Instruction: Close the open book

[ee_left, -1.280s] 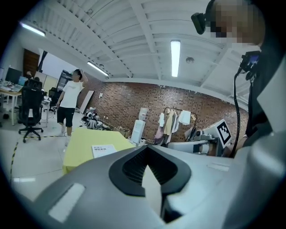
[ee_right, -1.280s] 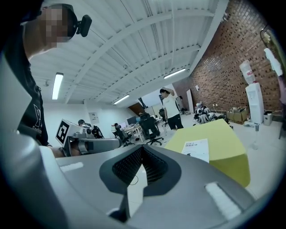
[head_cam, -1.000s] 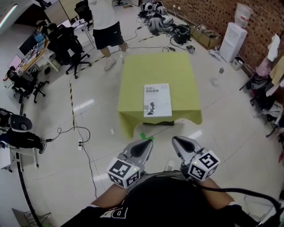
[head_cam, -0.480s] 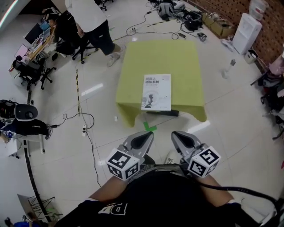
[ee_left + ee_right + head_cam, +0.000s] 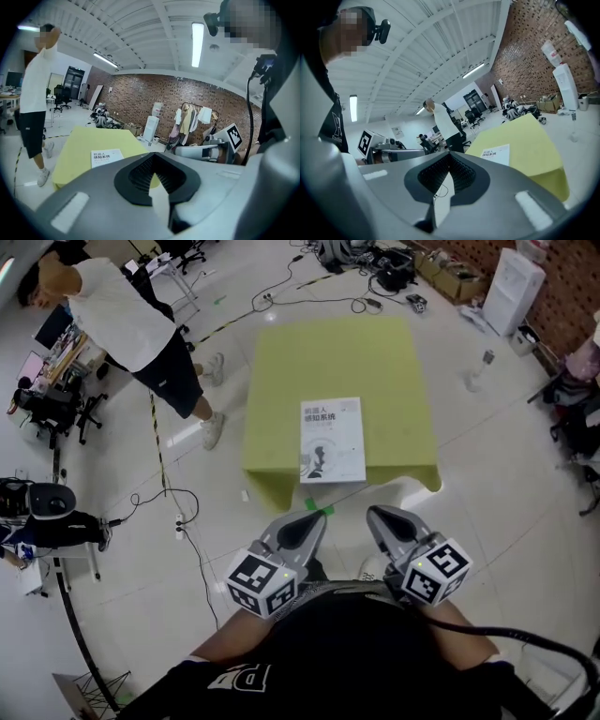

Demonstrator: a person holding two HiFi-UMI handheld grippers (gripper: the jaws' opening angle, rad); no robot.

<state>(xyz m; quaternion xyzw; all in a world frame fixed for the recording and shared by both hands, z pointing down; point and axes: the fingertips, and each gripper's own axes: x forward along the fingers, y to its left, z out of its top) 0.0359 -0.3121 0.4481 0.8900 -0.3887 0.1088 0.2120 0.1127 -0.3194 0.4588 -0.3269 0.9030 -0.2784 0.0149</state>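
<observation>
At the far left a bystander point(image 5: 141, 334) in a white top and dark shorts stands on the floor point(image 5: 487, 493), well apart from the counter point(image 5: 337, 352). Next comes the left tongs point(image 5: 302, 531), held close to the wearer's body over the floor: its dark ribbed pads meet at the tips and nothing sits between them. In the middle, the book point(image 5: 332, 440) lies flat on the yellow-green counter, near the front edge and a little toward the right. It shows a white front cover with a grey picture low on it, and no spread of pages is visible, so it already looks shut. As far as these views show, the closing itself seems done, or there was nothing to close. What may remain is only a check that the cover lies fully down, and neither tool is near enough for that. The cover carries two short lines of Chinese title near its top left, too small to read with confidence. To the right, the right tongs point(image 5: 386, 526) mirrors the left, with its tips together and empty, well short of the counter. Each tool bears a cube of black-and-white square markers with no words. At the far right a white water dispenser point(image 5: 514, 292) stands by the brick wall, with no readable label.
</observation>
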